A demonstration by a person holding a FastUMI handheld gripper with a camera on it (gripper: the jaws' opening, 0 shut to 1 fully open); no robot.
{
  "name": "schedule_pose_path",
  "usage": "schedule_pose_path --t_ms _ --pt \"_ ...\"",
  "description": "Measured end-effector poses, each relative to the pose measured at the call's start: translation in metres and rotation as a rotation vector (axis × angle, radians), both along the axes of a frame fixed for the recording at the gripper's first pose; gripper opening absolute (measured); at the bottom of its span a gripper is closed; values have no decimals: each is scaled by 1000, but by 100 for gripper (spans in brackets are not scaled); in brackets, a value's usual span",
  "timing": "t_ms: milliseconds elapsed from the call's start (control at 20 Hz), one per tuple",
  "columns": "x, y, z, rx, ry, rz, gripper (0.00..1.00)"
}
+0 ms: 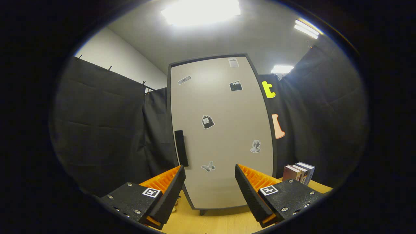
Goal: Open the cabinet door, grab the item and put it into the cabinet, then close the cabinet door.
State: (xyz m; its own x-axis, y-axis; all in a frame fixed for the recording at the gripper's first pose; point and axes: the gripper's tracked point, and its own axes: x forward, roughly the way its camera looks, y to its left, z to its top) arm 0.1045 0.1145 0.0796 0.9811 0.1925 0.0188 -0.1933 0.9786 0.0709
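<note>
Smooth flat door (224, 130) with a slim bar handle (181, 148) stands shut; gripper (210, 174) fingers spread, facing it.

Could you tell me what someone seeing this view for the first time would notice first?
The tall pale cabinet door stands shut just beyond the open gripper, dotted with small stickers such as a butterfly between the fingers. Its dark handle runs along the door's left edge, above the left finger. A few books stand on the wooden table to the cabinet's right.
</note>
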Motion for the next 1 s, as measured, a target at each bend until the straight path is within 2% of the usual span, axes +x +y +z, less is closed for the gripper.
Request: schedule_pose_path --t_ms 550,850,1000 --pt "101 81 -2 16 84 100 91" --pt "129 119 -14 -11 116 153 78" --pt "141 127 -14 -32 109 142 67"
